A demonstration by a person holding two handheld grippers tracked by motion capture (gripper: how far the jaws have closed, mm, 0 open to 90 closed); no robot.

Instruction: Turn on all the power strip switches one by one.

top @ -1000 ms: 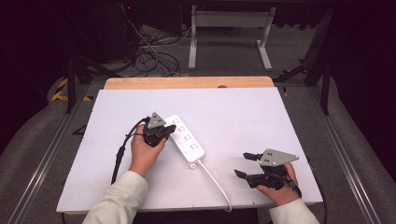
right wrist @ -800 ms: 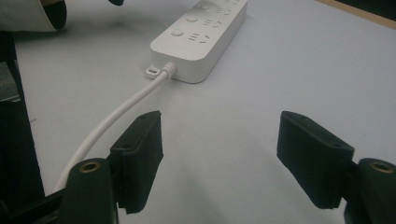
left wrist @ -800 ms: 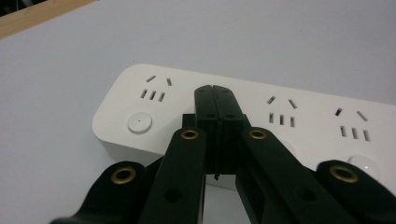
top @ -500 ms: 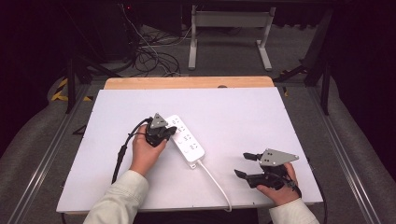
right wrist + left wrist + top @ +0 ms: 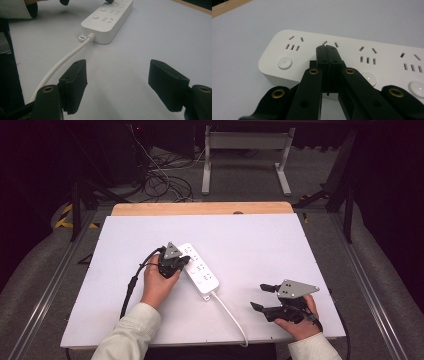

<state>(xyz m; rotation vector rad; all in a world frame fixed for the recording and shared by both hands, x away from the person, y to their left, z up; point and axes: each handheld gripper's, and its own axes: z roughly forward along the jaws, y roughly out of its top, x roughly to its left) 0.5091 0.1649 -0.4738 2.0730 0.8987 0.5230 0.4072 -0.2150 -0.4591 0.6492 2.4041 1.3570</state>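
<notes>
Left gripper (image 5: 183, 262): jaws pressed fully together, nothing between them, tips resting on top of the white power strip (image 5: 200, 271) near its far end. Strip lies mid-table (image 5: 260, 240). Right gripper (image 5: 261, 297): jaws wide apart, empty, well apart from the strip, beside its white cord (image 5: 231, 314).

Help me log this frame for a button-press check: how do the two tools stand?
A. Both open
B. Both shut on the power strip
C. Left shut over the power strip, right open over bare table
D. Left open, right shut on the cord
C: the left tool has its jaws pressed together, with no gap, above the power strip, while the right tool shows a wide gap with the white table between.
</notes>
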